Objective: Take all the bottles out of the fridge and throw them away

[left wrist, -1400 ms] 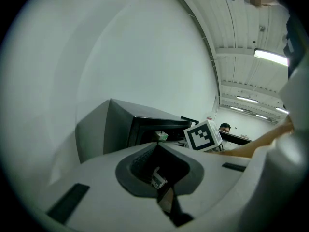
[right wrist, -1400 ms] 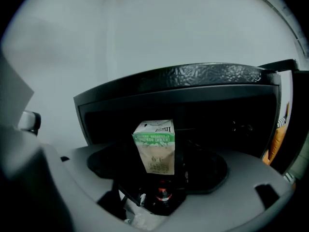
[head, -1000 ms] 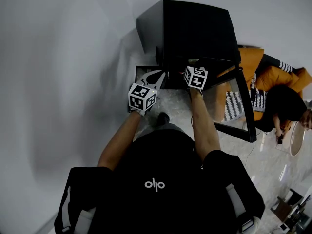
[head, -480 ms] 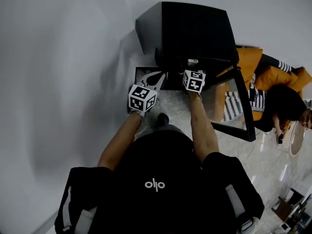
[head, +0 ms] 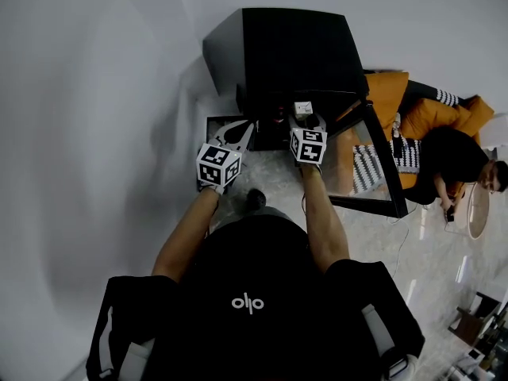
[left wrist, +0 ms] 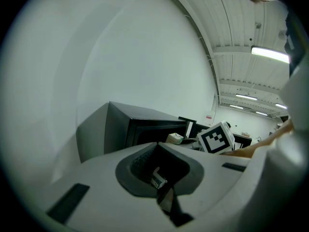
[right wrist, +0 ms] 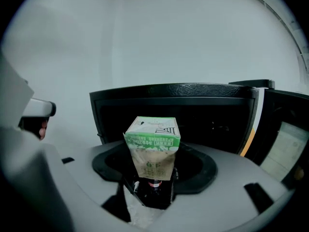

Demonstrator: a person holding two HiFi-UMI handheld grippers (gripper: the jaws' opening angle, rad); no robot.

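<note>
A small black fridge (head: 294,54) stands on the floor with its door (head: 373,161) swung open to the right. My right gripper (head: 305,122) is at the fridge's opening. Its jaws have just been closing and are shut on a green-and-tan carton (head: 304,108). In the right gripper view the carton (right wrist: 153,146) stands upright between the jaws of my right gripper (right wrist: 153,178), in front of the dark fridge interior (right wrist: 203,117). My left gripper (head: 238,133) hangs shut and empty left of the fridge. In the left gripper view the left gripper (left wrist: 157,144) holds nothing.
A dark open box (head: 216,124) sits on the floor beside the fridge's left side, under my left gripper. A person (head: 452,157) sits on an orange seat (head: 389,94) at the right, near a round table (head: 479,209). A pale wall fills the left.
My right gripper has drawn back a little from the fridge opening, and the carton now shows at its tip. The left gripper has kept its place.
</note>
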